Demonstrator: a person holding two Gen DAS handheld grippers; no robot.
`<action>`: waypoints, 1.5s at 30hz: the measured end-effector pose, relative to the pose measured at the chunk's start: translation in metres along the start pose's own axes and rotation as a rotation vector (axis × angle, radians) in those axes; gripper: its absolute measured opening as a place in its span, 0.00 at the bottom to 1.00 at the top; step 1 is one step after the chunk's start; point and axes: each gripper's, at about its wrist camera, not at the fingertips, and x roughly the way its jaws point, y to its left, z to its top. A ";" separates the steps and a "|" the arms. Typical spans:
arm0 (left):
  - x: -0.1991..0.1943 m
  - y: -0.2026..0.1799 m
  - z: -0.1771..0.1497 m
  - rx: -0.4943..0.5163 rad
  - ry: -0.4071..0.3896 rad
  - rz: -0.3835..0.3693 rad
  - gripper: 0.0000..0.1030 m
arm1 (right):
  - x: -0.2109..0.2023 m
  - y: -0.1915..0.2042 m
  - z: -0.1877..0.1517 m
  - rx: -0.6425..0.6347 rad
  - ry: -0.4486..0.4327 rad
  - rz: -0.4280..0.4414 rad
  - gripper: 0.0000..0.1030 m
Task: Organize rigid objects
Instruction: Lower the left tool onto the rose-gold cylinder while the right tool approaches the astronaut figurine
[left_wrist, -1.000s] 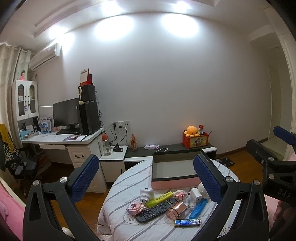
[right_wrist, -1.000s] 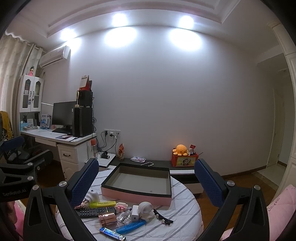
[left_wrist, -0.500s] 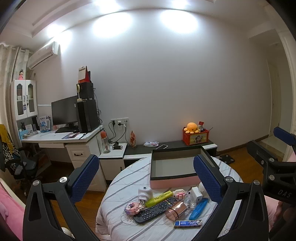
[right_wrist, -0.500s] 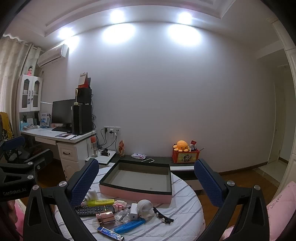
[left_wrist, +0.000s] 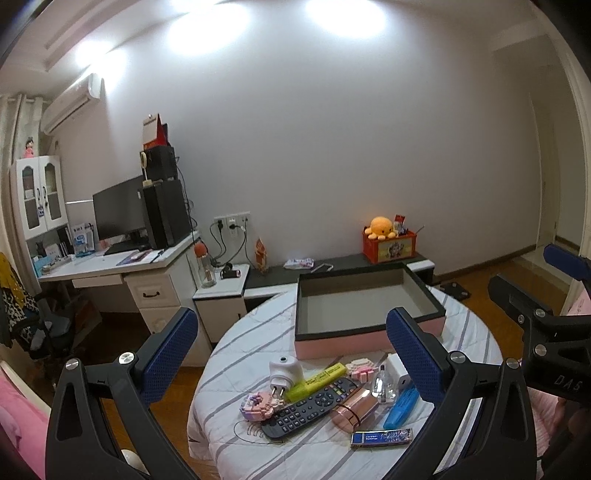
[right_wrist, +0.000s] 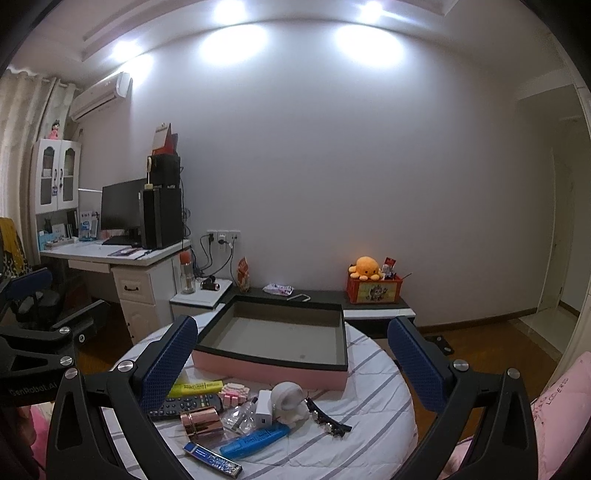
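Observation:
A pink box (left_wrist: 369, 341) with a dark rim stands open and empty on the round striped table (left_wrist: 236, 369). In front of it lies a cluster: black remote (left_wrist: 310, 406), yellow highlighter (left_wrist: 317, 380), white plug (left_wrist: 284, 373), rose-gold tube (left_wrist: 354, 404), blue highlighter (left_wrist: 400, 402), flat blue case (left_wrist: 380, 437). My left gripper (left_wrist: 291, 354) hangs open above and short of the cluster, holding nothing. My right gripper (right_wrist: 291, 358) is open too, facing the box (right_wrist: 269, 369), with the white figure (right_wrist: 288, 400) and black hair clip (right_wrist: 328, 421) below it.
A white desk (left_wrist: 110, 266) with a monitor and a low cabinet (left_wrist: 221, 291) stand left of the table. A dark bench with an orange plush toy (left_wrist: 384, 227) runs along the far wall. Pink bedding (right_wrist: 561, 406) lies at the right.
Both views have tilted down and drawn a little closer to the table, so the box and cluster sit higher in frame. Both grippers stay open and empty.

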 end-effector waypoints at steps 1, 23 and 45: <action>0.002 0.000 -0.001 0.000 0.006 -0.001 1.00 | 0.004 -0.001 -0.002 0.000 0.009 0.001 1.00; 0.128 -0.003 -0.136 0.041 0.520 -0.090 1.00 | 0.110 -0.035 -0.145 0.026 0.525 0.032 1.00; 0.163 -0.054 -0.130 -0.025 0.589 -0.146 1.00 | 0.117 -0.047 -0.172 -0.024 0.514 0.103 1.00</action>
